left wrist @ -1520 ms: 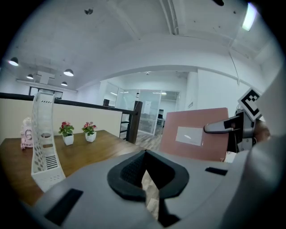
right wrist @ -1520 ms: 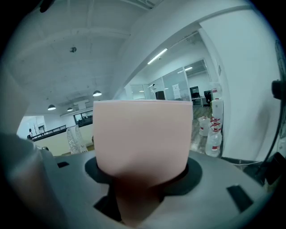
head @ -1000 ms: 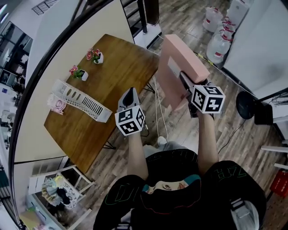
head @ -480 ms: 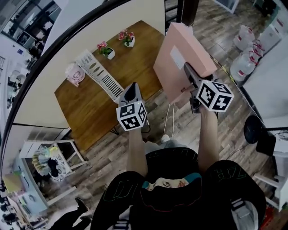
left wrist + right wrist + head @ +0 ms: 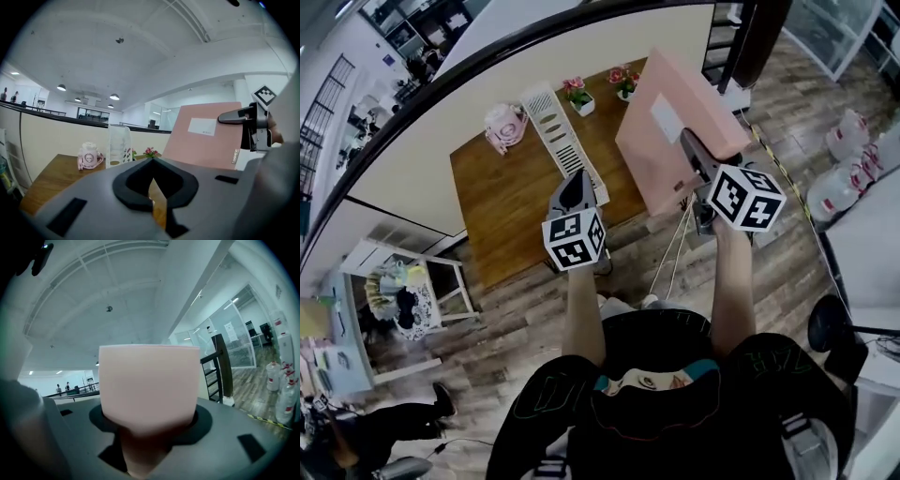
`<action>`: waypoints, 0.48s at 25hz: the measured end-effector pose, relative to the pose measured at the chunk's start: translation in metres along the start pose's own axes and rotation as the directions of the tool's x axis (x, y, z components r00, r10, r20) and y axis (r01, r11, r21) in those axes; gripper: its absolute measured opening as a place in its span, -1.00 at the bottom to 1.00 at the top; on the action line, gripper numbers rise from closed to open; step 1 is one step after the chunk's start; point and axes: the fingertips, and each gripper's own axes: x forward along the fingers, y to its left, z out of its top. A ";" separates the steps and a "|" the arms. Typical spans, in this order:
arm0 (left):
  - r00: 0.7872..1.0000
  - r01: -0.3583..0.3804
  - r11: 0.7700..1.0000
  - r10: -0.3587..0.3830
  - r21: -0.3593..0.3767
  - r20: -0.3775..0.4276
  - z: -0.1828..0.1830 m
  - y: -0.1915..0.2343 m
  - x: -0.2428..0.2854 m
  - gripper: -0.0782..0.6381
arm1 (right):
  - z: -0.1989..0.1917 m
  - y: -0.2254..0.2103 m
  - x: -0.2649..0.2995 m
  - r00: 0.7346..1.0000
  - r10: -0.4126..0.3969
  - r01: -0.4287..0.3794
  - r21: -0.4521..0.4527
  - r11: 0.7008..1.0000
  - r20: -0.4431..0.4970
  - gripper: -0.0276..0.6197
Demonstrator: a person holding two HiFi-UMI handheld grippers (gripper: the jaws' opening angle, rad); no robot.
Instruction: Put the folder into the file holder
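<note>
Our right tool (image 5: 688,155) has its jaws clamped on the lower edge of the pink folder (image 5: 661,141), which fills the gap between them in the right gripper view (image 5: 147,380). We hold the folder upright in the air, its long axis rising from the jaws and leaning a little away from us. Its narrow edge faces the right tool (image 5: 147,430). Its broad side, with a white label (image 5: 667,117), faces our left tool (image 5: 575,180).

In the left gripper view the left tool (image 5: 153,187) has its jaws drawn almost together. We see only a thin slit between them, with nothing in it. From there the folder (image 5: 201,140) shows its labelled face, with the label (image 5: 203,126) near the upper edge.

Our landmark is the white perforated file holder (image 5: 564,141), which rests on the wooden desk (image 5: 506,206). Its long axis runs from the far edge of the desk towards us, and its near end lies just beyond the left tool. The folder hangs to the right of the file holder, near it but not touching, above the right end of the desk.

A pink cup-like thing (image 5: 503,127) sits to the left of the file holder's far end. Two small pots of pink flowers (image 5: 579,97) (image 5: 623,80) stand to the right of that end, the farther one just beside the folder's edge. In the left gripper view we see the file holder (image 5: 118,145) end-on and standing tall. The pink thing (image 5: 89,157) is on its left and the flowers (image 5: 150,152) are on its right, all on the desk (image 5: 42,187).
</note>
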 end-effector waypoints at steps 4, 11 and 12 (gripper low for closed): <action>0.999 -0.046 0.999 0.046 -0.007 0.025 0.007 0.018 -0.015 -0.78 | 0.003 0.029 0.010 0.998 0.070 -0.070 -0.009 0.998 0.004 -0.07; 0.992 -0.109 0.993 0.111 -0.038 0.061 0.012 0.048 -0.045 -0.78 | 0.005 0.073 0.015 0.990 0.143 -0.143 -0.042 0.989 0.000 -0.07; 0.991 -0.114 0.993 0.117 -0.043 0.066 0.012 0.052 -0.048 -0.78 | 0.006 0.079 0.014 0.989 0.150 -0.150 -0.049 0.987 0.001 -0.07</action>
